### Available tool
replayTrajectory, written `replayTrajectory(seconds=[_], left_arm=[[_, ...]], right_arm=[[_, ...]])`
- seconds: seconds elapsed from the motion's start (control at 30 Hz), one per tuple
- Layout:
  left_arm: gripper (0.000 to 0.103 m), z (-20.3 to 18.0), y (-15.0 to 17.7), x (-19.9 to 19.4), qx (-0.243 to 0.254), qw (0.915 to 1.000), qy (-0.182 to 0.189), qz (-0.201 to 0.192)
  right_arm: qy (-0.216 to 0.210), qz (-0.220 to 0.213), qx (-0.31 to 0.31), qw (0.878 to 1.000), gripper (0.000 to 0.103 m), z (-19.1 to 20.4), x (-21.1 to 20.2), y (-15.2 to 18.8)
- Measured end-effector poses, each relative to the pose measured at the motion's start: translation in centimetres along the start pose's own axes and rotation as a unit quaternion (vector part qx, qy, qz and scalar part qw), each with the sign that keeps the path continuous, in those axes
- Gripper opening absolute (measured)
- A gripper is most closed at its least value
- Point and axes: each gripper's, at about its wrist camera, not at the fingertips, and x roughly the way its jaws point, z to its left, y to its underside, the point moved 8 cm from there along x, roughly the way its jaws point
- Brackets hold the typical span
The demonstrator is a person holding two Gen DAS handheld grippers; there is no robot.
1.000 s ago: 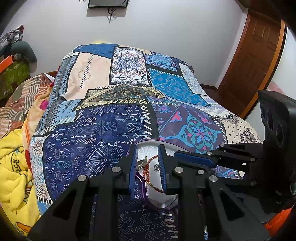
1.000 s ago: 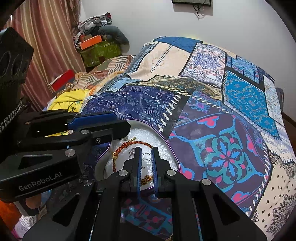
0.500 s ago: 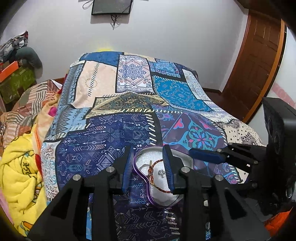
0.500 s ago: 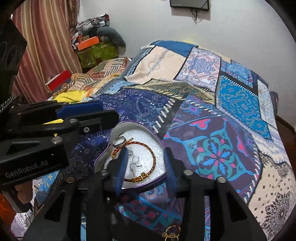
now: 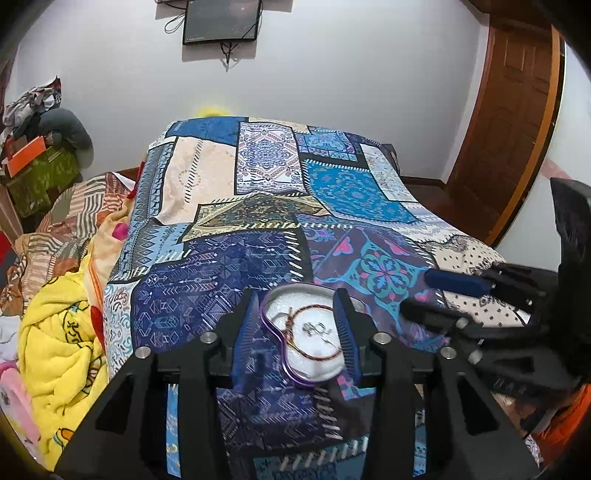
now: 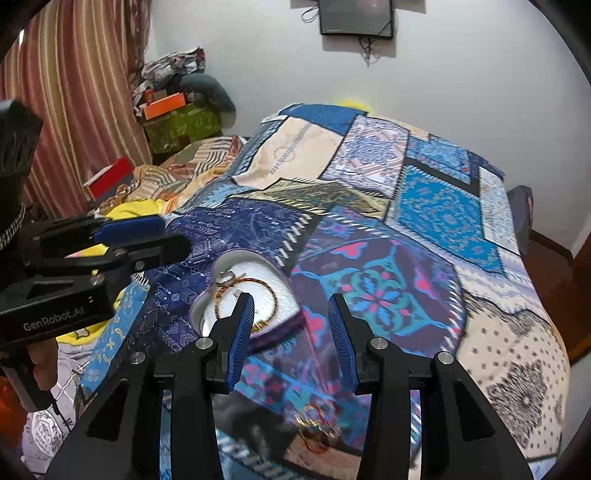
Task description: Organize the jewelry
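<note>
One heart-shaped tray (image 5: 274, 334), one beaded bracelet (image 5: 295, 314), two claws, one wall screen (image 5: 221, 20).

place: someone's bedroom at home, pretty lived-in tbh
bed (image 5: 207, 177): takes up most of the room, covered by a patchwork bedspread (image 6: 443, 214) in blues, cream and purple
left edge of the bed: a yellow blanket (image 5: 55, 332) bunched up, plus a striped one (image 5: 74, 221) behind it
far left corner: clothes heaped on a green box (image 6: 181, 125), with an orange box on top
window side: striped reddish curtain (image 6: 74, 92)
wall past the head of the bed: plain white, small dark screen (image 5: 221, 20) mounted up high, cables dangling under it
right side: brown wooden door (image 5: 509, 122)
on the bedspread: a heart-shaped jewelry tray (image 5: 295, 373) near the front edge
</note>
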Motion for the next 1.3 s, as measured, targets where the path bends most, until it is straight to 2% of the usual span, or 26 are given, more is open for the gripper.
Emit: replayTrajectory(seconds=[0.3, 0.7, 0.83, 0.97, 1.3], left_arm=[[0.042, -3.3, 2.3, -0.5, 0.012, 0.9994, 0.019, 0.026], [0.042, -8.6, 7.2, 2.8, 0.043, 0.9934, 0.052, 0.093], [0.042, -9.2, 8.5, 4.2, 0.038, 0.9915, 0.057, 0.111], [0.042, -9.2, 9.6, 5.1, 0.037, 0.9898, 0.057, 0.126], [0.039, -8.9, 10.3, 5.4, 0.038, 0.9891, 0.062, 0.128]], right_arm=[[0.035, -0.002, 0.036, 0.999, 0.038, -4.5, -3.5, 1.7], [0.050, 0.022, 0.060, 0.997, 0.038, -7.6, -4.9, 5.8], [0.034, 0.034, 0.073, 0.996, 0.038, -7.6, -4.3, 6.9], [-0.002, 0.052, 0.088, 0.995, 0.038, -6.9, -3.0, 8.0], [-0.040, 0.094, 0.085, 0.991, 0.038, -4.7, 1.0, 9.4]])
